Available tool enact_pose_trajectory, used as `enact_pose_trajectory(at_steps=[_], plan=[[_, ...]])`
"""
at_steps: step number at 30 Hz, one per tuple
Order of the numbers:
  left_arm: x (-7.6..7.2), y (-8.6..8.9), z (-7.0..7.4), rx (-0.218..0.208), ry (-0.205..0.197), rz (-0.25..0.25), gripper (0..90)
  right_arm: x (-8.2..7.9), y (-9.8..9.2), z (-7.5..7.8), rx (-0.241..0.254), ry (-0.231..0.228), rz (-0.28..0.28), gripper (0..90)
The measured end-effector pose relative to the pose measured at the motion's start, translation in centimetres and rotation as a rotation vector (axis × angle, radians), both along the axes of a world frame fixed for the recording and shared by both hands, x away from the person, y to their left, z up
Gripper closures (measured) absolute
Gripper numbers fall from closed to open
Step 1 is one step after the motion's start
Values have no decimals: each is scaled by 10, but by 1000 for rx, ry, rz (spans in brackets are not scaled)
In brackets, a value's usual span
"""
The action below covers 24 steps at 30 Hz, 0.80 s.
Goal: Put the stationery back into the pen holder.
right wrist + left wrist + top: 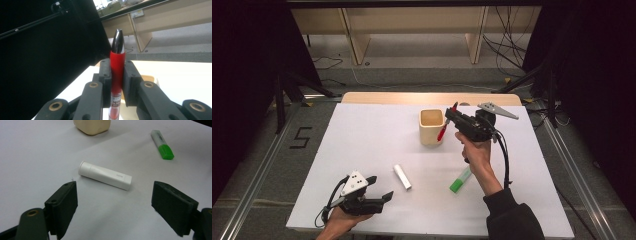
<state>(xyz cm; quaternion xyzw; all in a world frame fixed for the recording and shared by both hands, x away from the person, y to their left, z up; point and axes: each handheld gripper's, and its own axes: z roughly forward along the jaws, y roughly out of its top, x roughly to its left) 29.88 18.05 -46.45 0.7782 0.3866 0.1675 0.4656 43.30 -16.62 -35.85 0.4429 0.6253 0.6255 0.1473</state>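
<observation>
While my right gripper (117, 82) has the red pen (117, 62) pinched between its two black jaws, the pen stands upright in the right gripper view, dark tip up, clear lower barrel running down between the jaws. Jaws are nearly closed, pads pressing both sides of the red body. From the high view the pen (443, 131) hangs slanted, its lower end in front of the cream cup (430, 127), right gripper (452, 116) just beside the cup's rim, raised above the white table (362, 145). Can't tell if the pen touches the cup. Nearer me on the table: green highlighter (460, 181) lying flat below my right hand (476, 150), white tube (402, 176) lying flat near centre, well apart from the cup. My left gripper (379, 187) sits low at the near left edge, jaws spread wide, nothing between them. In the left gripper view the white tube (105, 175) lies ahead of the open jaws, not touched; the highlighter (162, 144) is farther off to the right, cup base (92, 126) at top.
</observation>
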Motion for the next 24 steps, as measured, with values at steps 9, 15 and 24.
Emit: enact_pose_trajectory(at_steps=[9,15,24], plan=[[0,-1,-1,4,9,1,204,21,5,13,15,-5,-46,801],[0,-1,-2,-2,10,1,203,34,11,13,5,2,-78,801],[0,-1,-2,-5,7,-5,204,54,21,12,-24,17,-122,801]])
